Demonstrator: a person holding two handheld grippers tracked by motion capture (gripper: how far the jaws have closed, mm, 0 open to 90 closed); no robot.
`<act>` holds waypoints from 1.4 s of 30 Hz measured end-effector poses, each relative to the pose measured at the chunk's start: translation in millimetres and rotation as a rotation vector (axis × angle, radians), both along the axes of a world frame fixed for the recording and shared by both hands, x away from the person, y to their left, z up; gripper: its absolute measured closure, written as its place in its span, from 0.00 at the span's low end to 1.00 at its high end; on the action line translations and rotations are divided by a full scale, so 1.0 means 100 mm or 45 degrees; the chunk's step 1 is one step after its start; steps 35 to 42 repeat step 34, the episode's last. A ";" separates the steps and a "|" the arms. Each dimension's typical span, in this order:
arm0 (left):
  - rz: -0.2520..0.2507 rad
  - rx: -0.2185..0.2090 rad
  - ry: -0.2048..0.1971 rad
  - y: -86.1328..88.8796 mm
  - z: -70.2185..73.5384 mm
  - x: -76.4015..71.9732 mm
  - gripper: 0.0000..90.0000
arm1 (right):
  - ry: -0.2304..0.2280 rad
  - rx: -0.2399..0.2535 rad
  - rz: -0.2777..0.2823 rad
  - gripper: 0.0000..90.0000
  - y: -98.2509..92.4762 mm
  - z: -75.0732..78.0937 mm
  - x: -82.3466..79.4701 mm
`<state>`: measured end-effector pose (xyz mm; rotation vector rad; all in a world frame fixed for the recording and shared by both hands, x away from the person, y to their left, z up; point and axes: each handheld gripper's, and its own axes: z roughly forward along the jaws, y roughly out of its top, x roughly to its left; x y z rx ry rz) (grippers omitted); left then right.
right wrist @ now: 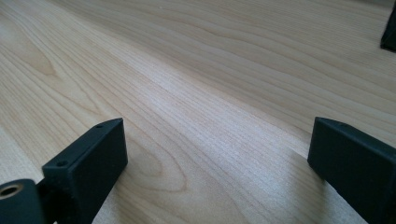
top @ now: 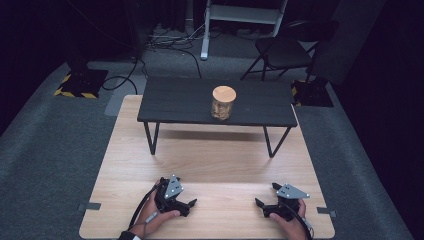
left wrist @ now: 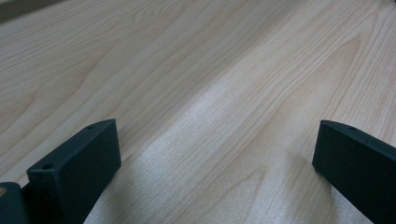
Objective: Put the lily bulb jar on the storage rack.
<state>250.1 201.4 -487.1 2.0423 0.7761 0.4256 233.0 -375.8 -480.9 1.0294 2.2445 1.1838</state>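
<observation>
A glass jar (top: 222,104) with a round wooden lid and tan contents stands upright on a low black bench (top: 175,102) at the far side of the light wooden table (top: 215,165). My left gripper (top: 182,197) rests near the table's front edge, left of centre, jaws wide apart over bare wood. In the left gripper view its black fingers (left wrist: 74,168) frame nothing but wood grain. My right gripper (top: 265,196) sits near the front right, open as well, with bare wood between its fingers (right wrist: 88,163). Both grippers are far from the jar.
The bench stands on thin black legs (top: 151,138) on the table's far half. A black folding chair (top: 282,52), a white stand (top: 205,30) and cables lie on the grey floor beyond. Tape tabs (top: 89,206) mark the table's front corners.
</observation>
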 end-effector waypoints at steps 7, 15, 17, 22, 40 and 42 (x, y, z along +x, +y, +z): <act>0.000 0.000 0.000 0.00 0.00 0.00 0.01 | 0.002 -0.002 -0.015 0.03 0.01 0.00 -0.01; 0.001 0.000 0.000 0.00 0.00 0.00 0.01 | 0.005 -0.005 -0.023 0.02 0.02 0.01 -0.01; 0.001 0.000 0.000 0.00 0.00 0.00 0.01 | 0.005 -0.006 -0.022 0.02 0.02 0.01 -0.01; 0.000 0.000 0.000 0.00 0.00 0.00 0.01 | 0.005 -0.006 -0.023 0.02 0.03 0.01 -0.01; 0.001 0.000 0.000 0.00 0.00 0.00 0.01 | 0.006 -0.007 -0.028 0.01 0.03 0.01 -0.01; 0.001 0.000 0.000 0.00 0.00 0.00 0.01 | 0.006 -0.007 -0.028 0.01 0.03 0.01 -0.01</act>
